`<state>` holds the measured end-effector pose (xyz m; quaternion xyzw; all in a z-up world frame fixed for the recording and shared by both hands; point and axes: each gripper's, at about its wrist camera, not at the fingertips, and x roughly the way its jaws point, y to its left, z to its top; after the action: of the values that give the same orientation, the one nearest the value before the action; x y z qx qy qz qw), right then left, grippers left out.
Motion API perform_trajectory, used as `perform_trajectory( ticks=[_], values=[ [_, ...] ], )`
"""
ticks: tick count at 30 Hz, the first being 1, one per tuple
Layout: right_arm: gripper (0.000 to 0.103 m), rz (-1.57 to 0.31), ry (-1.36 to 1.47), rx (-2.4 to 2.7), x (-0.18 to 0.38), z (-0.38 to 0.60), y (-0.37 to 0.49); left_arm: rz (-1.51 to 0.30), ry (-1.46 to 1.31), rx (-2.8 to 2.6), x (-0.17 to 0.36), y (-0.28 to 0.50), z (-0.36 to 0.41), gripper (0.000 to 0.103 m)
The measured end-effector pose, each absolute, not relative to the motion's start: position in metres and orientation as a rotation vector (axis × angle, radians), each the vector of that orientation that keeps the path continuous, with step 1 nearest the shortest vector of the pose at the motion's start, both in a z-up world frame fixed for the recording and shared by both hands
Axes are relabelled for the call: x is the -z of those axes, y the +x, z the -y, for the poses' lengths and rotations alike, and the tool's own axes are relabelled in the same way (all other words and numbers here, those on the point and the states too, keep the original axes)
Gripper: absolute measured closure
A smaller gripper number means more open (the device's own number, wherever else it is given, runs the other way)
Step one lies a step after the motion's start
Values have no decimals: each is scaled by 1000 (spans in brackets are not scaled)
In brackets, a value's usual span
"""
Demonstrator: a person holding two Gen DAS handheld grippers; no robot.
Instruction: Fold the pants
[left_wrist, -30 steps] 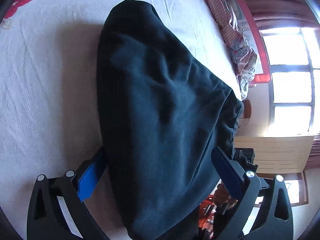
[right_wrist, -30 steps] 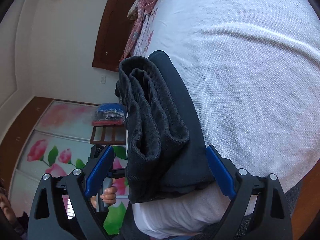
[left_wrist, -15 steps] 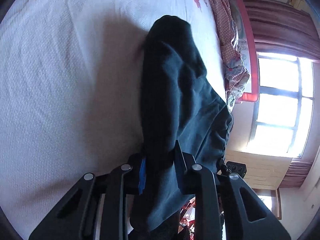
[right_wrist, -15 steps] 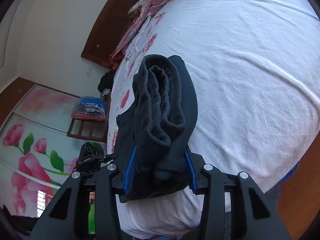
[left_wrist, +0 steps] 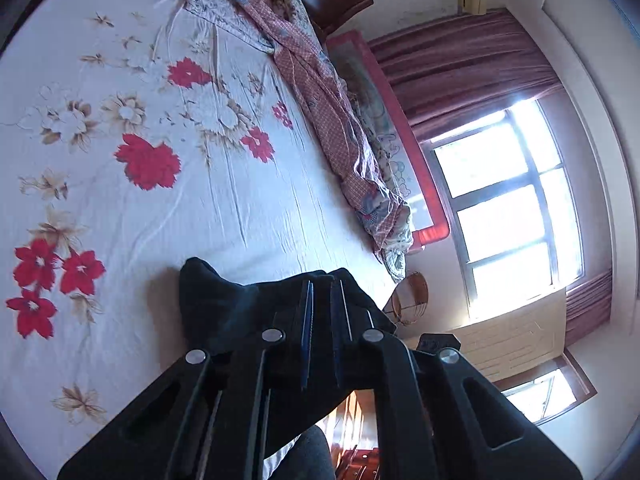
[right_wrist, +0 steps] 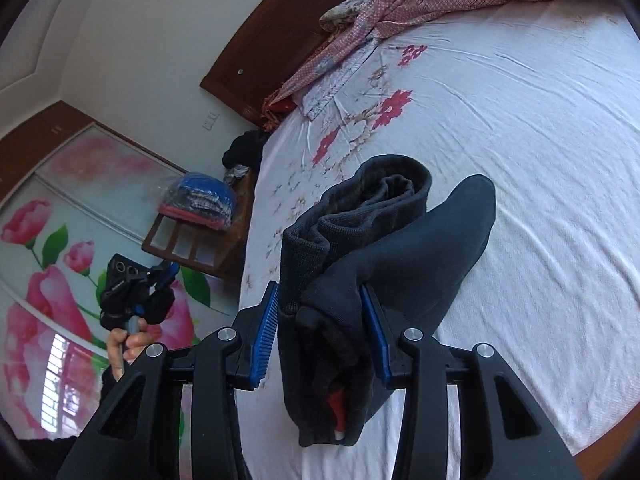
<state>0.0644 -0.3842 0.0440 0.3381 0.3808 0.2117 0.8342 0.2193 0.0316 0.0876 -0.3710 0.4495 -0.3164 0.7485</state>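
Both grippers had the dark pants point(right_wrist: 384, 256) clamped and lifted off the bed point(right_wrist: 540, 128), so the garment hung bunched between the 2 tools with only a far lobe close to the flowered sheet.

The left gripper point(left_wrist: 320, 320) showed its jaws drawn almost together, having just closed further, with a thin fold of the black fabric pinched between the blue pads point(left_wrist: 307, 320). The cloth spilled forward and to the left of those pads, and its far hump sat just above the sheet point(left_wrist: 160, 208).

The right gripper point(right_wrist: 320, 328) held a much thicker bundle: the ribbed waistband end, rolled in several layers, filled the gap between its blue pads point(right_wrist: 266, 332), which pressed on both sides. A loose flap stuck out past the right pad toward the open mattress.

Several risks seemed likely from here. The left pinch was shallow and near the cloth's edge, so a quick pull could slip the layer free and drop that side. The right bundle was uneven, and inner layers could slide out while outer ones stayed gripped, skewing the fold. If the 2 hands separated too little, the pants would land crumpled; too much tension might tug fabric from the weaker left hold. The checked quilt point(left_wrist: 320, 92) along the far bed edge lay well apart, no real snag.
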Motion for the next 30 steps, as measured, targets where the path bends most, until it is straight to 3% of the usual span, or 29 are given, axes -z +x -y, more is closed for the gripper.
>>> perform_trajectory(
  ticks=[1, 3, 5, 7, 9, 19, 30],
  values=[
    [63, -803, 736, -432, -40, 392, 60, -988, -796, 672, -82, 212, -54, 70],
    [64, -806, 752, -391, -33, 410, 49, -1035, -763, 663, -63, 200, -62, 45],
    [64, -827, 796, -351, -16, 431, 44, -1107, -728, 693, -29, 186, -42, 40],
    [65, -867, 821, -298, 4, 447, 44, -1214, -695, 717, 16, 162, -12, 14],
    [65, -878, 877, -280, 24, 462, 44, -1331, -705, 725, 54, 144, 15, 6],
    [65, -896, 891, -308, 38, 474, 47, -1402, -1040, 597, 120, 135, 37, 2],
    [64, -895, 911, -323, 44, 477, 41, -1259, -1266, 675, 126, 133, 66, 2]
  ],
)
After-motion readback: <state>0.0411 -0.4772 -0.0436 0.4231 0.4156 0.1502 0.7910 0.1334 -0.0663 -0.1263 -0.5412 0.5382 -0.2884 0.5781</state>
